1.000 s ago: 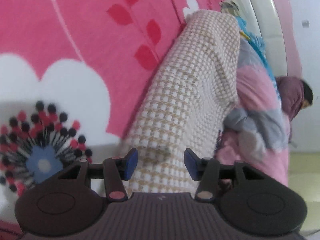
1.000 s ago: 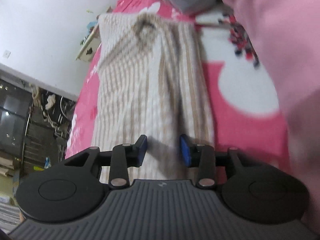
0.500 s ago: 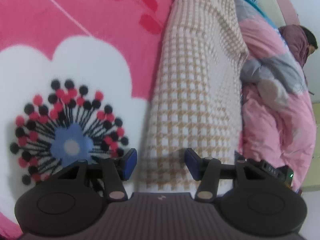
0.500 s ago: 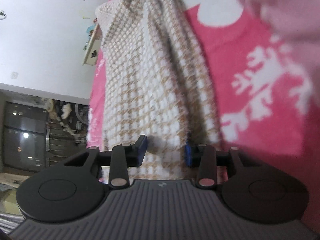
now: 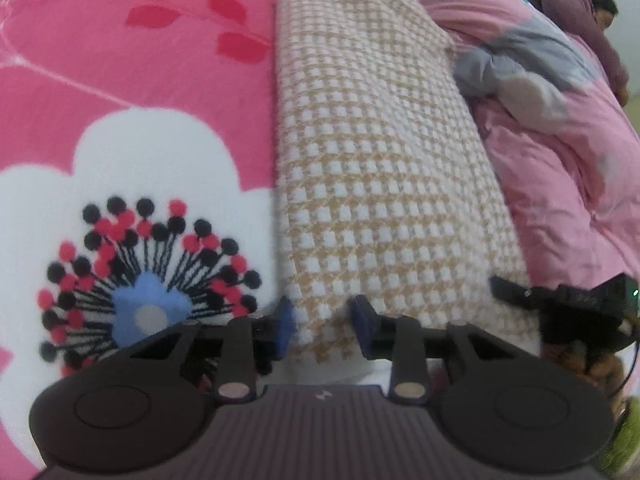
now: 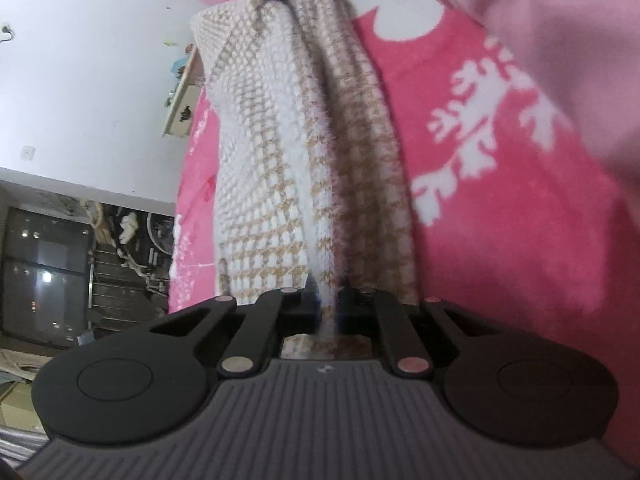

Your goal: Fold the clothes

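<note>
Left wrist view: the left gripper (image 5: 322, 326) is closing its jaws on the near edge of the knit (image 5: 384, 168), a fold of it bunched between the blue pads (image 5: 285, 326). The knit lies lengthwise on the pink blanket (image 5: 132, 80), beside a pink quilt (image 5: 560, 152).

Right wrist view: the right gripper (image 6: 328, 312) is pinched tight on the knit's (image 6: 280, 140) near edge. The knit runs away from it over the blanket (image 6: 480, 240).

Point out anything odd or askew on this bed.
Nothing damaged or spilled. The checked knit garment lies as a long narrow strip on the pink floral blanket, bunching where the right gripper pinches it.
</note>
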The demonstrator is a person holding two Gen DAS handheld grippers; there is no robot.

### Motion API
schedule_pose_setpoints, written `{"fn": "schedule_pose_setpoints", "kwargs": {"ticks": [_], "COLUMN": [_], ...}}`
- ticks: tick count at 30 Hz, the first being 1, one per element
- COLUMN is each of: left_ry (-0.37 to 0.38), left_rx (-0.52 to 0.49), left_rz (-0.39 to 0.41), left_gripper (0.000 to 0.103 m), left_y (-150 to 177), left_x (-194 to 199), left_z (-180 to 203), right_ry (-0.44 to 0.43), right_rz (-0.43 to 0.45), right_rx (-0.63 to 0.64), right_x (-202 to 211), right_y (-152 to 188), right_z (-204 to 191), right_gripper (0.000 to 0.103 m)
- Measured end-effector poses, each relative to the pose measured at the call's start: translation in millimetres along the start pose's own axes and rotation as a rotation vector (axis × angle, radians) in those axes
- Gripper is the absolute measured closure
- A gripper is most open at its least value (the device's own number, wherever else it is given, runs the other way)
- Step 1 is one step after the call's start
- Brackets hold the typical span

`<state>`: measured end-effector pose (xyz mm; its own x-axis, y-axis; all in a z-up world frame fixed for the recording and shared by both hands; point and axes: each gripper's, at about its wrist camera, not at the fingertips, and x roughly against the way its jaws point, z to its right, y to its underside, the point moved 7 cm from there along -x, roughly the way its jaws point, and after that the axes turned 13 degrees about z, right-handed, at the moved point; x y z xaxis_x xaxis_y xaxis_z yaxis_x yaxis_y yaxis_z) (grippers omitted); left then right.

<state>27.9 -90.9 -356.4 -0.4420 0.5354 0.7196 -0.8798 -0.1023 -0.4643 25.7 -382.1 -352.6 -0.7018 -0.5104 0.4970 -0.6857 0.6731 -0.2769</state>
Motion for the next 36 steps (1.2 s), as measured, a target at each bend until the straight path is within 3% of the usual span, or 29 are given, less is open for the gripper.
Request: {"fn": "schedule_pose_setpoints", "kwargs": {"ticks": [4,7,12,15,17,22,28,33,36], "left_ry": [0.003,-0.002,-0.035,-0.036,-0.031,-0.001,-0.057,-0.092,-0.095], "left_rx": [-0.051,-0.102,-0.285,-0.348,-0.398,-0.726,-1.034,-1.081,-1.078], "left_rz": [-0.002,-0.016,-0.028,-0.033,-0.02,0.055,0.07,0.135,0.192], "left_gripper": [0.086,0.088,0.088,0.089,0.09,0.076,0.079,0.101,0.102], "left_y": [-1.2,0.0,10.3,14.7,17.5,40.4,68.2,69.5,68.5], "left_x": [9.0,12.9,13.8,18.8,27.4,47.8,34.3,25.0,38.4], "left_z": [4.8,6.1,11.4,15.8,20.3,53.1,69.9,76.9,84.3], "right_ry": [-0.049,-0.054,0.091,0.124,0.13,0.144,0.142,0.148,0.162], "right_rz": [-0.024,-0.018,0.002,-0.001,0.007,0.036,0.052,0.066,0.07], "right_rx": [-0.01,0.051,0.244,0.258,0.243,0.192,0.149,0.173,0.226], "right_x": [13.4,22.2,6.3,3.1,9.0,36.6,42.5,38.4,35.8], "right_y": [7.0,7.2,1.3,2.5,2.1,5.7,12.6,15.1,16.2], "right_z": [-8.9,-18.2,-12.8,-10.5,-9.5,9.7,13.8,9.8,3.5], "right_gripper": [0.099,0.099,0.098,0.097,0.09,0.081,0.081,0.082,0.098]}}
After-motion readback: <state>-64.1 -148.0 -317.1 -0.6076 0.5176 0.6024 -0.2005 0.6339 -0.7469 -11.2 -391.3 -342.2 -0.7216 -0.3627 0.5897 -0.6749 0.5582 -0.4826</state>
